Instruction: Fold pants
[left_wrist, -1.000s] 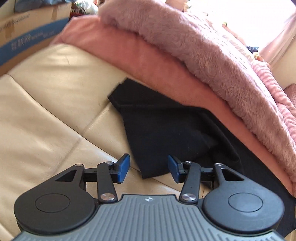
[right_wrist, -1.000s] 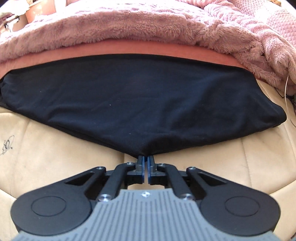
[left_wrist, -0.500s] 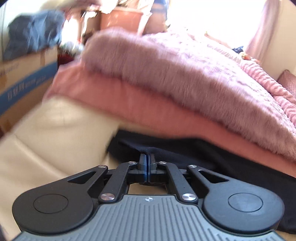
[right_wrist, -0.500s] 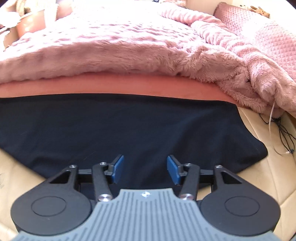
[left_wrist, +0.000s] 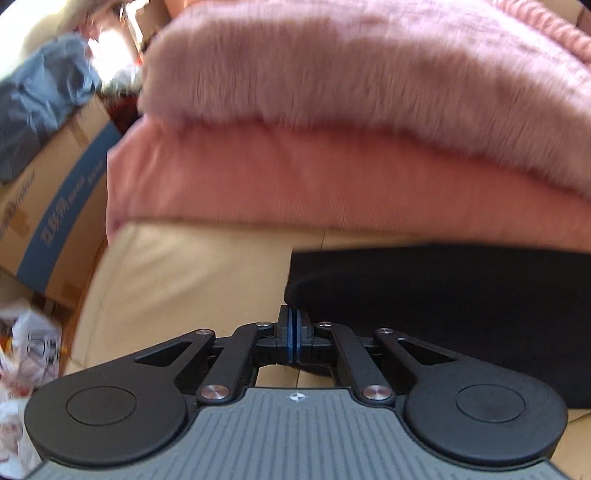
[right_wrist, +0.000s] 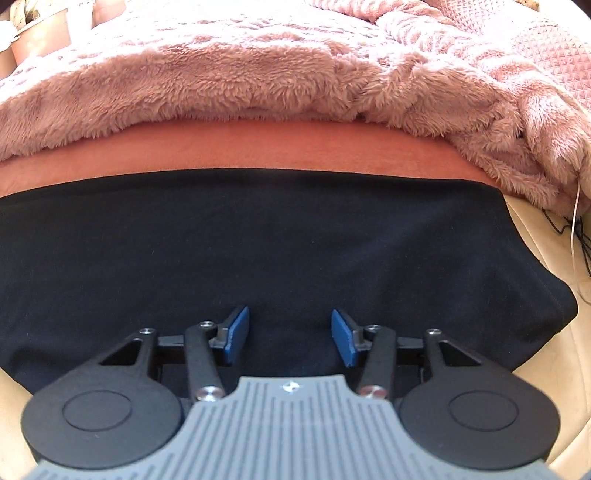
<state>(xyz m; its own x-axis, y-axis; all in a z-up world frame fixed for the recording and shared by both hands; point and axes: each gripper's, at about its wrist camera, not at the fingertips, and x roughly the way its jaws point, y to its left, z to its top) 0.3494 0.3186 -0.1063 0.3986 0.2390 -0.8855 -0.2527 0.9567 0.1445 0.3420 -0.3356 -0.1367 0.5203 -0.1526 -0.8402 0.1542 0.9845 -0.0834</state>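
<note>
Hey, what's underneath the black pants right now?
The black pants lie on a cream leather cushion, which shows around their edges. Their far edge meets the salmon blanket. Whatever is directly beneath the cloth is covered and cannot be seen.

On the far side we have no way through: a fluffy pink blanket (right_wrist: 258, 85) is heaped over a salmon-coloured cushion (right_wrist: 280, 147), and the pair form a wall along the back edge of the black pants (right_wrist: 258, 251). To the left of the pants we see bare cream sofa (left_wrist: 184, 273), room enough for a gripper to pass, until a cardboard box (left_wrist: 55, 199) and a white plastic bag (left_wrist: 22, 354) close it off beyond the sofa's edge. To the right, thin cables (right_wrist: 576, 229) trail over the cream leather close to the pants' corner.
</note>
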